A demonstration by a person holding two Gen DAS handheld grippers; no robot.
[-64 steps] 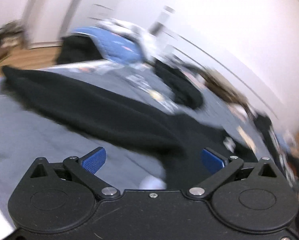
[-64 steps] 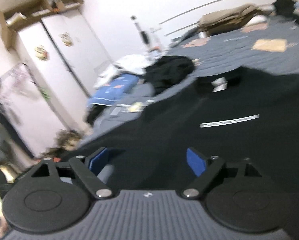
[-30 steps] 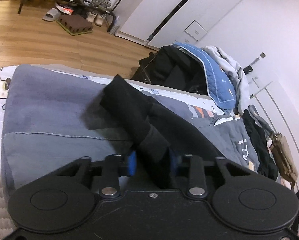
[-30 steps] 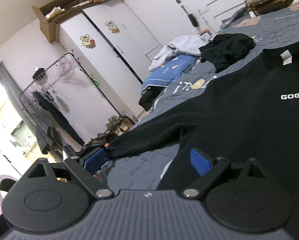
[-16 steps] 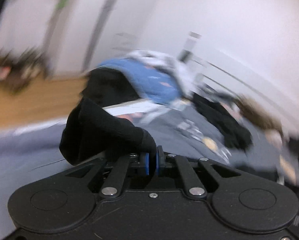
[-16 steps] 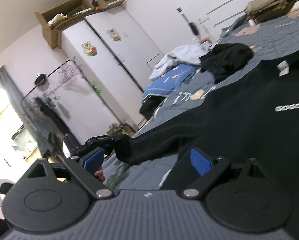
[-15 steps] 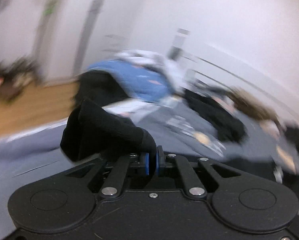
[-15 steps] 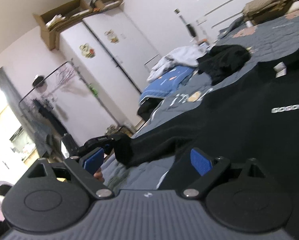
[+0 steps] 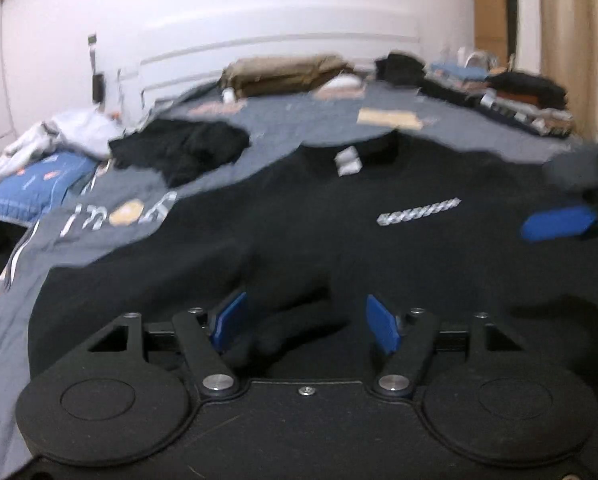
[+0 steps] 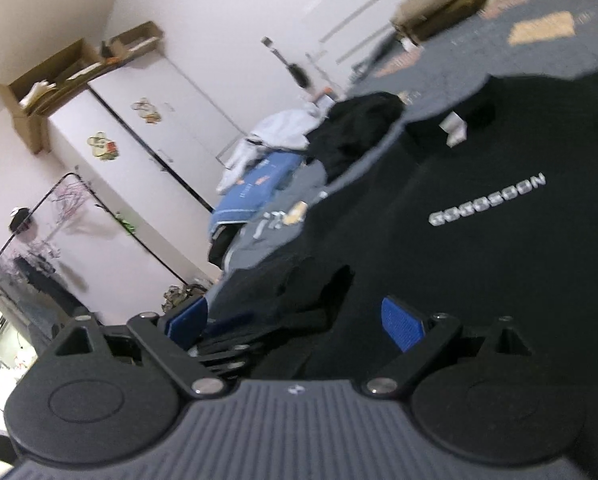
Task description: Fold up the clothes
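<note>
Left wrist view: a black sweatshirt (image 9: 379,248) lies spread flat over the grey bed (image 9: 307,128), taking up most of its near half. Its neckline points toward the headboard end, with a white label (image 9: 347,162) inside the collar and a short line of white lettering (image 9: 419,212) across the chest. A sleeve (image 9: 291,312) is folded in over the body and lies bunched between the blue pads of the left gripper (image 9: 305,322). The jaws stand apart, released, clamping nothing. At the bed's right edge the right gripper's blue pad (image 9: 557,222) shows, blurred, over the sweatshirt. A black heap (image 9: 179,150) lies toward the bed's left edge.

Right wrist view: the sweatshirt (image 10: 479,240) fills the right side, its lettering (image 10: 487,204) reading reversed and tilted. The right gripper (image 10: 295,318) hangs low over the garment's left part with its jaws wide apart, released. Dark linkage of the other tool (image 10: 235,344) sits between its pads. A white wardrobe (image 10: 139,152) stands beyond the bed.
</note>
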